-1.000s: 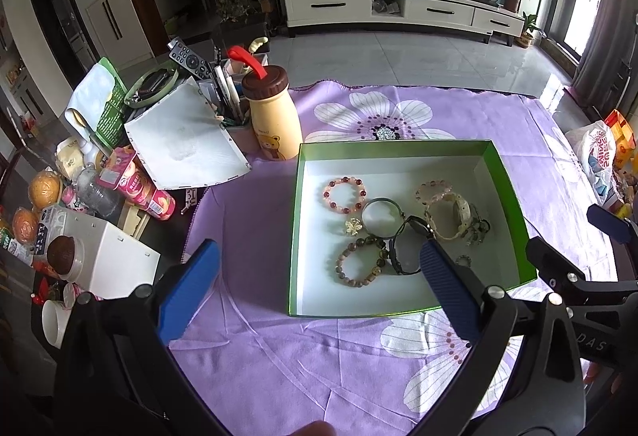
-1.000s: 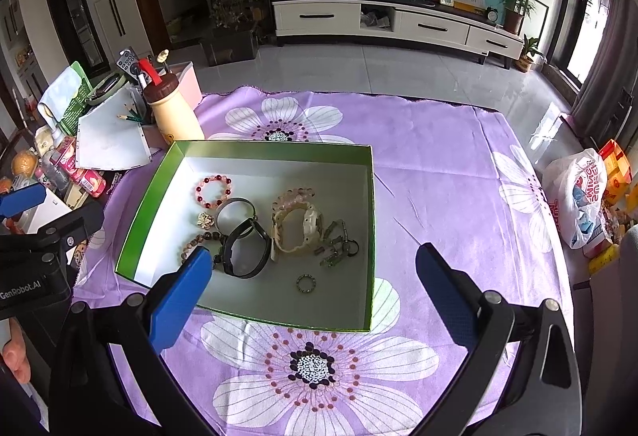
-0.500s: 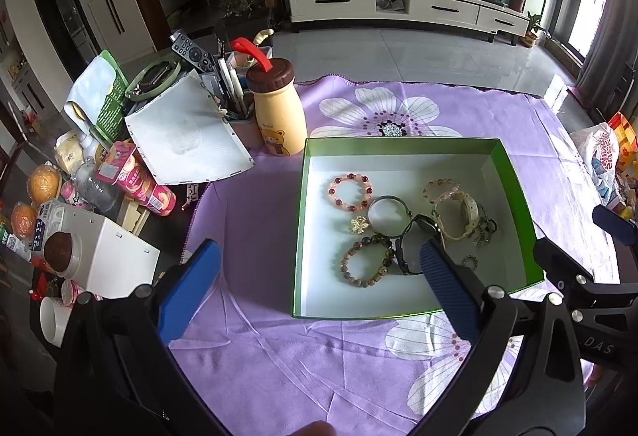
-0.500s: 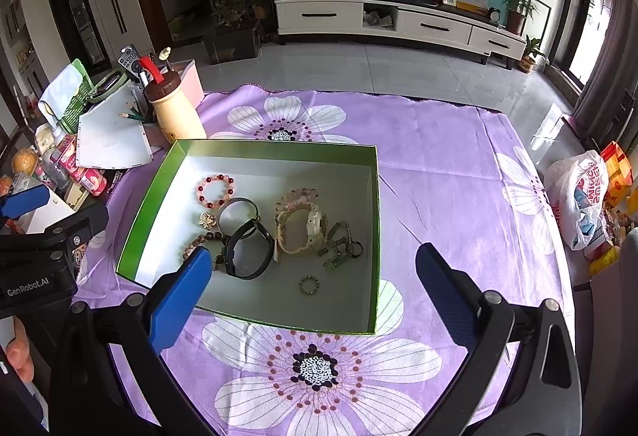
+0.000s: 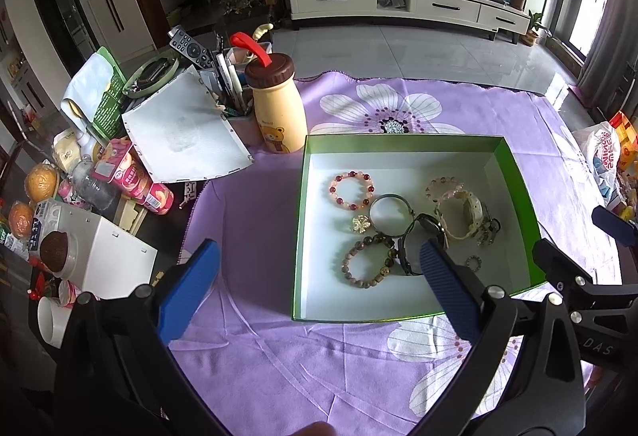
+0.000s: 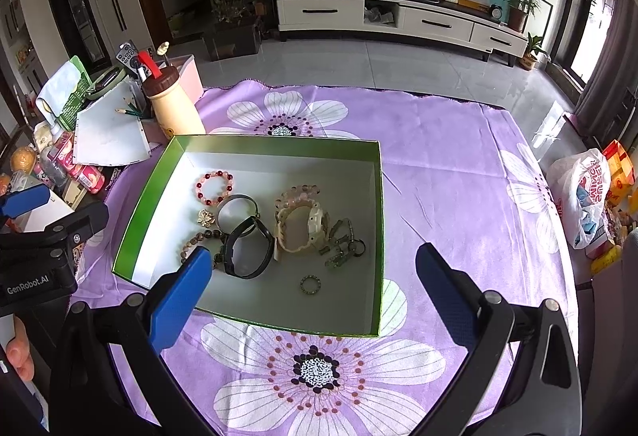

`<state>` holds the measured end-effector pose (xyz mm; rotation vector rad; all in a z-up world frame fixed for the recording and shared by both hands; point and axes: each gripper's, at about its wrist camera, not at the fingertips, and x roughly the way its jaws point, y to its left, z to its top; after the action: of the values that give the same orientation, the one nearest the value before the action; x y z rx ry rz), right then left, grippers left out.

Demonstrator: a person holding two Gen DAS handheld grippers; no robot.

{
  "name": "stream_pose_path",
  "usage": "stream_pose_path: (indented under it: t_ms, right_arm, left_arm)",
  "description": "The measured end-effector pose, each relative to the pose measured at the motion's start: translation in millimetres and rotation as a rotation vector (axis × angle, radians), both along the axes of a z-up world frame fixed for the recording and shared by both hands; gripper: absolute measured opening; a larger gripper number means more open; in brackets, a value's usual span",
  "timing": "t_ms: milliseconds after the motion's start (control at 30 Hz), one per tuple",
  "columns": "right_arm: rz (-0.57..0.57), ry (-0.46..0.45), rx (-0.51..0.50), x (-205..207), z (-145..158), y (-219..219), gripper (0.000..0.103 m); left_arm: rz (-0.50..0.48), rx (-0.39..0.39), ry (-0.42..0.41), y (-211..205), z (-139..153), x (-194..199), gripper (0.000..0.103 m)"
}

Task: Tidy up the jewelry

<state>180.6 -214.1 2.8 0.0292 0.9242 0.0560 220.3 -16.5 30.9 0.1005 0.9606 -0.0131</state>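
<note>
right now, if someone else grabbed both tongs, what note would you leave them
Left tongs: open, empty, hovering at the box's near-left edge.
Right tongs: open, empty, above the box's near side.
Green box on the purple cloth holds everything: red bead bracelet, brown bead bracelet, silver bangle, black band, cream watch, small ring, gold brooch.
Done: nothing gripped.
Left: the pieces lie overlapping; all sorting remains.

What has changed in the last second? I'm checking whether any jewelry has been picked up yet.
Nothing has been picked up. Both views shift slightly, so the left gripper and right gripper drifted a little, both open and empty throughout. The jewelry, such as the black watch and small ring, lies unmoved in the green box.
</note>
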Motion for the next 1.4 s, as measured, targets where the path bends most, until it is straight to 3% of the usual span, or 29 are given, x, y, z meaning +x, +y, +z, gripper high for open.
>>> stream_pose_path:
  t_ms: [1400]
  right_arm:
    - [0.0,0.005,0.001,4.1,-3.5,3.7,0.102]
  left_arm:
    - [0.007,-0.005,0.011,-0.9,-6.3,8.3,0.101]
